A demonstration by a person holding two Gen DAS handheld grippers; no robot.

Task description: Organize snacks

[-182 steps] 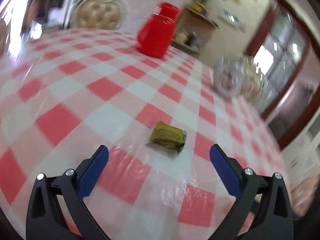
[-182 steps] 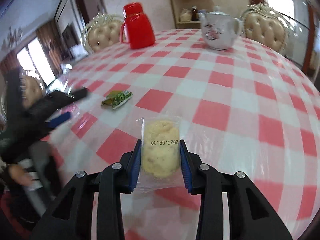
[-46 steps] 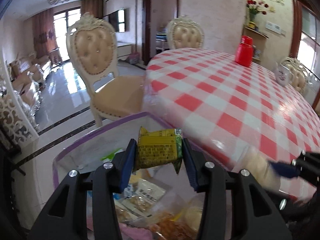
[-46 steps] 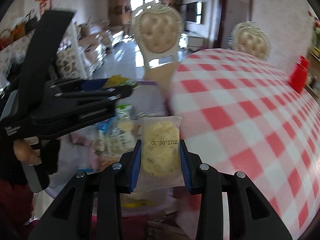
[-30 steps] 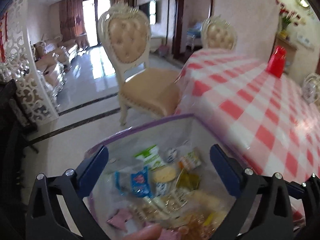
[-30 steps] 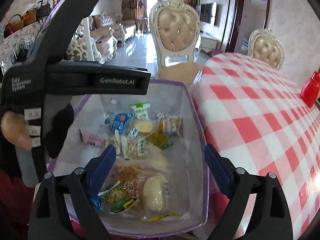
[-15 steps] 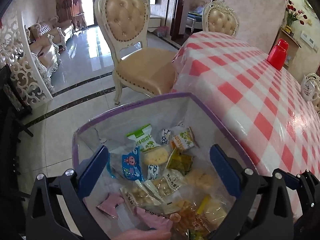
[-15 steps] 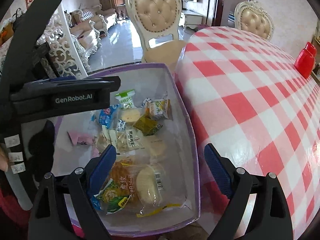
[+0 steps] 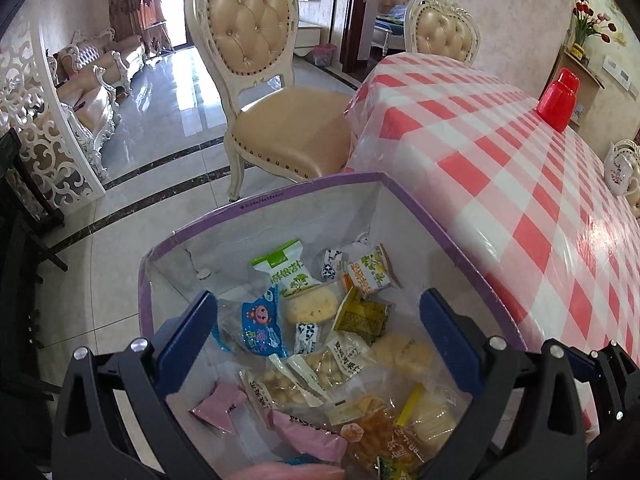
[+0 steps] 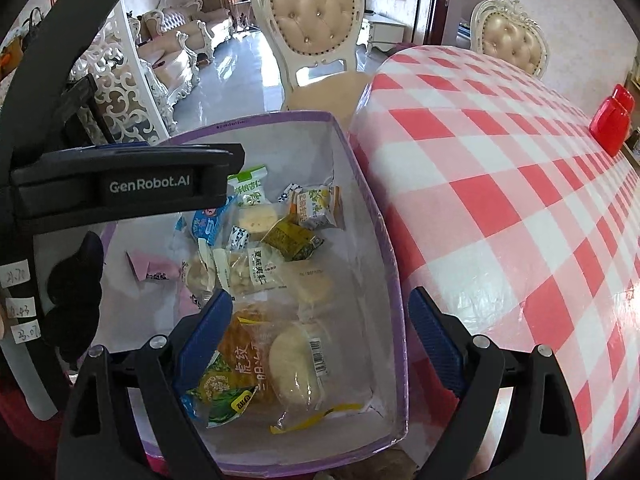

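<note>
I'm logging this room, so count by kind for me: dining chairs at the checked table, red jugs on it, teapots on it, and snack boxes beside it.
dining chairs in plain view: 2
red jug: 1
teapot: 1
snack box: 1
Total: 5

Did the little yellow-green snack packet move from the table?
Yes. The yellow-green snack packet left the checked table and now lies inside the purple-rimmed box beside it.
</note>
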